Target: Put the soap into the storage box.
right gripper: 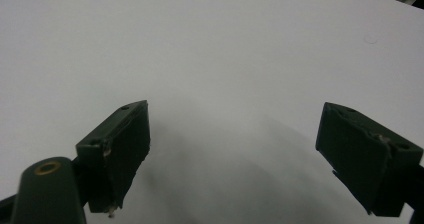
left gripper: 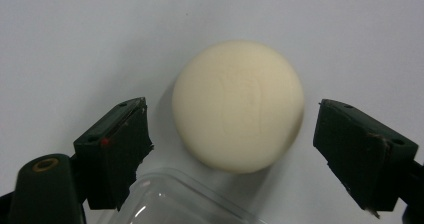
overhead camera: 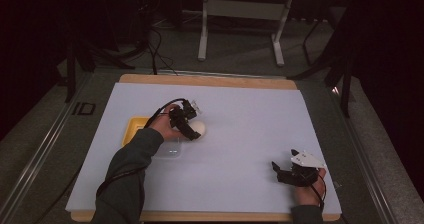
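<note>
Soap bar [left gripper: 238,106]: cream, rounded, matte, faint stamped outline on top; lies on white sheet [overhead camera: 240,119] between spread jaws of left gripper [left gripper: 232,144], touching neither. Clear plastic lid [left gripper: 175,201] just beside it, yellow tray [overhead camera: 134,129] near. Right gripper [right gripper: 232,159]: jaws spread over bare sheet, near its front edge.

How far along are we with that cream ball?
Done: the open left gripper brackets the cream ball, which lies on the white sheet beside the clear container. In hand: nothing gripped yet. Left: closing and lifting. The right gripper sits open, apart.
</note>
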### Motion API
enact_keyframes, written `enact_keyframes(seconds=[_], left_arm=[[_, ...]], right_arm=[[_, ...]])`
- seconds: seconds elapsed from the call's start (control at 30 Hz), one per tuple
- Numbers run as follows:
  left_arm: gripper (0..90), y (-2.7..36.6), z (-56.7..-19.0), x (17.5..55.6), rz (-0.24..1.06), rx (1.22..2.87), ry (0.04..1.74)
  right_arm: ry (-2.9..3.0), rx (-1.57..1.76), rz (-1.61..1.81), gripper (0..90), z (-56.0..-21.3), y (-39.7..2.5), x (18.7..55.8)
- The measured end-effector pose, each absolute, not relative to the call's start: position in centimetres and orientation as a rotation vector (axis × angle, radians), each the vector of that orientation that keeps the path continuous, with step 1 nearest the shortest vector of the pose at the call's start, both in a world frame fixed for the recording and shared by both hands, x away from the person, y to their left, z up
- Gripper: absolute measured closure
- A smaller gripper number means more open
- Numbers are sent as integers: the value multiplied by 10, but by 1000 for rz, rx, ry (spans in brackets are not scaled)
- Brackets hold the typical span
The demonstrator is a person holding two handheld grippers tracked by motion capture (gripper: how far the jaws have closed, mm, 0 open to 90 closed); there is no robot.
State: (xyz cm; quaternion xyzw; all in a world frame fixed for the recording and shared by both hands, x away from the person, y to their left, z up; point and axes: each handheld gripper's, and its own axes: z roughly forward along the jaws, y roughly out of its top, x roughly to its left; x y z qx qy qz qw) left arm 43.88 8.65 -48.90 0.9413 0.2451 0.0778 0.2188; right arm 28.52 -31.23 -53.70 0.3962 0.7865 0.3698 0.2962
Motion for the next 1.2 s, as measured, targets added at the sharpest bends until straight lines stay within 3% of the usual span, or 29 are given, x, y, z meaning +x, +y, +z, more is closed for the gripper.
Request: enact_keyframes(seconds=[0.87,1.2], left_arm=[[154,67,-508,452,160,2759,658],[201,63,-508,453,134,2774,649]], right_arm=[[2097,1051,986,141,-537,-312,286],[2101,1047,980,141,-537,-312,286]])
